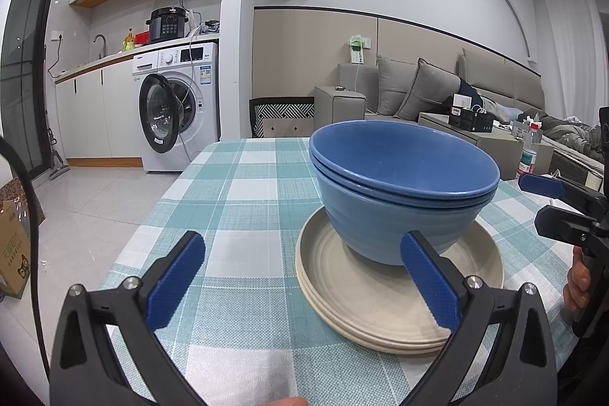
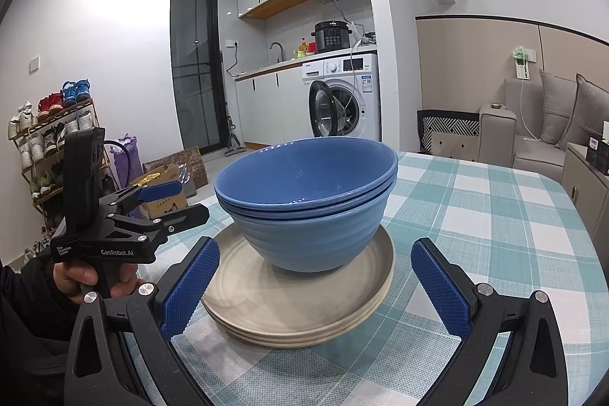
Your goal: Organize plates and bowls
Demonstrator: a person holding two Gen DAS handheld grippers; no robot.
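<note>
Nested blue bowls [image 1: 403, 193] stand on a stack of beige plates [image 1: 365, 303] on the checked tablecloth. In the right wrist view the bowls [image 2: 308, 204] sit on the plates [image 2: 289, 307] straight ahead. My left gripper [image 1: 300, 276] is open and empty, just short of the plates' left edge. My right gripper [image 2: 316, 284] is open and empty, its fingers either side of the plate stack's near edge. Each gripper shows in the other's view: the right one [image 1: 548, 204] at the far right, the left one [image 2: 171, 204] at the left, both open.
The table [image 1: 236, 185] carries a teal and white checked cloth. A water bottle [image 1: 529, 151] stands beyond the table's right side. A washing machine [image 1: 179, 105], sofa [image 1: 437, 90] and shoe rack [image 2: 49, 147] lie beyond the table.
</note>
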